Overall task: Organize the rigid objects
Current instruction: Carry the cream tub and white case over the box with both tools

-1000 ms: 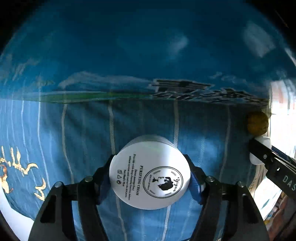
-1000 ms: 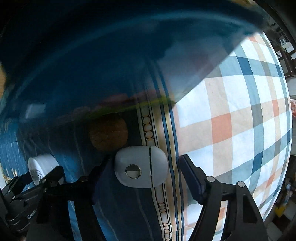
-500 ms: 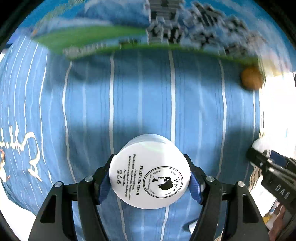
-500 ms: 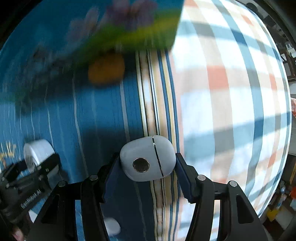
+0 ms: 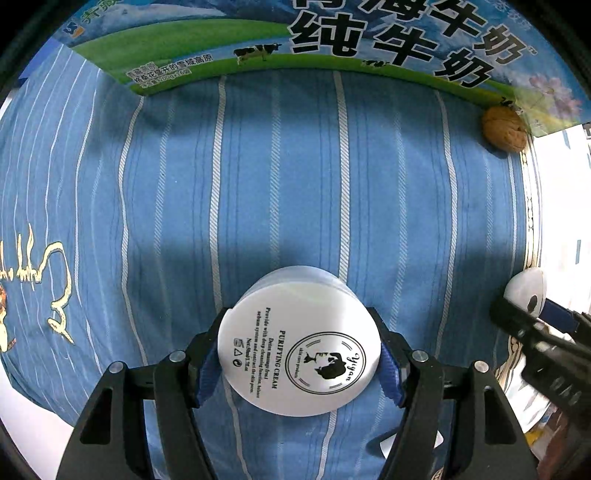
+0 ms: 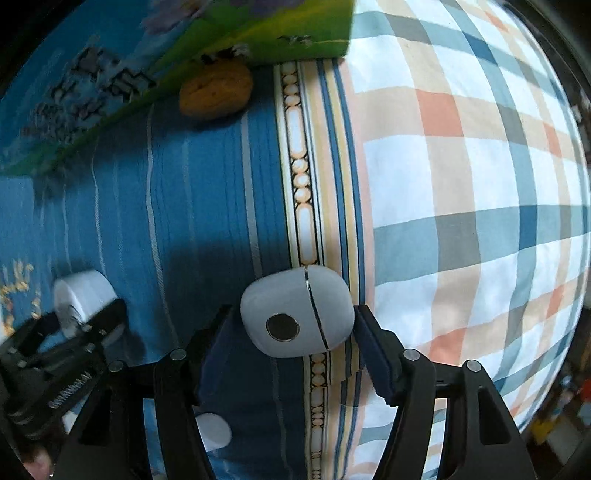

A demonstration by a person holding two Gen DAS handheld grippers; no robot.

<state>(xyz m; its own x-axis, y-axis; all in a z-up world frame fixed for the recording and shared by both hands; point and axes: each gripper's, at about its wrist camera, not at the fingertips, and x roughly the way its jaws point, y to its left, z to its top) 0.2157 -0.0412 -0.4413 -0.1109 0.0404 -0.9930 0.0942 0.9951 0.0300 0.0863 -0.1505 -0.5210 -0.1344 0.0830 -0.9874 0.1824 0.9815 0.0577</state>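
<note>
Fingers on my left gripper (image 5: 299, 354) pinch the white cream jar (image 5: 299, 345) by its sides; right gripper (image 6: 295, 314) pinches the white earbud case (image 6: 295, 312); both held above the blue striped sheet (image 5: 295, 184); I judge this mid-carry, next move needs a drop spot for each; walnut (image 5: 504, 129) sits against the milk carton (image 5: 369, 33) ahead, which blocks the far edge; plaid quilt (image 6: 461, 184) lies right.
</note>
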